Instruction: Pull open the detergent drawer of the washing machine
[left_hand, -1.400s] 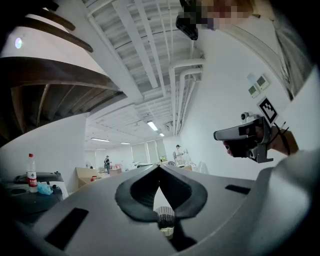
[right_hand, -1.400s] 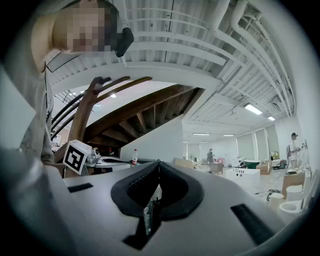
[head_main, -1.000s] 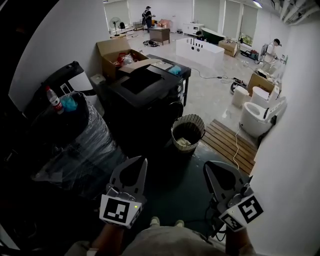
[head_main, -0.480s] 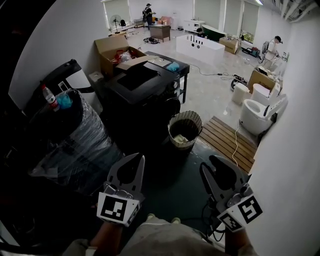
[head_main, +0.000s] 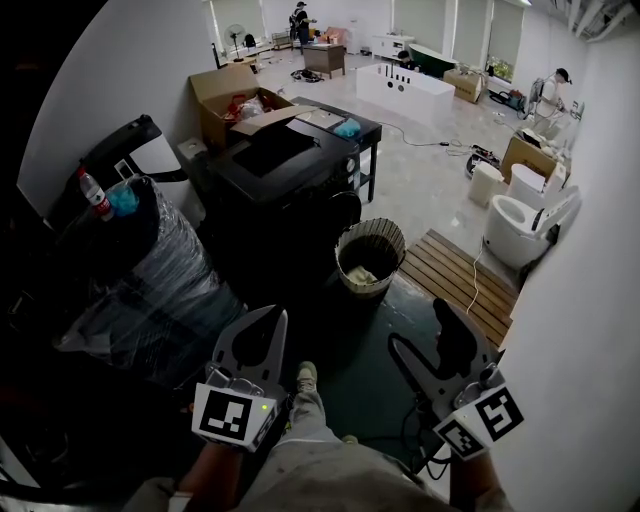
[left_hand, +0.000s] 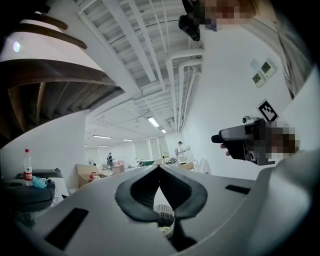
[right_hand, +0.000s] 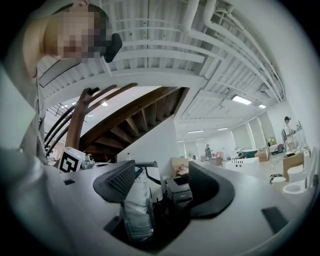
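Note:
The black washing machine (head_main: 285, 165) stands a few steps ahead, past a basket; its detergent drawer cannot be made out from here. My left gripper (head_main: 273, 318) is held low at the left, shut, its tips meeting (left_hand: 159, 168) with nothing in them. My right gripper (head_main: 424, 332) is at the right and its jaws are opening, with nothing between the two fingers (right_hand: 118, 183). Through that gap the washing machine (right_hand: 180, 192) shows far off. Both grippers point level towards the machine and are well short of it.
A wicker basket (head_main: 371, 256) sits on the floor in front of the machine. A plastic-wrapped bundle (head_main: 150, 275) with a bottle (head_main: 92, 193) on top stands left. A slatted wooden platform (head_main: 462, 282), a toilet (head_main: 512, 228) and a white wall lie right. My foot (head_main: 306, 378) shows below.
The right gripper's jaws have gone from shut to wide apart. Both grippers have shifted a little, and a foot has come forward between them. The left gripper stays shut.

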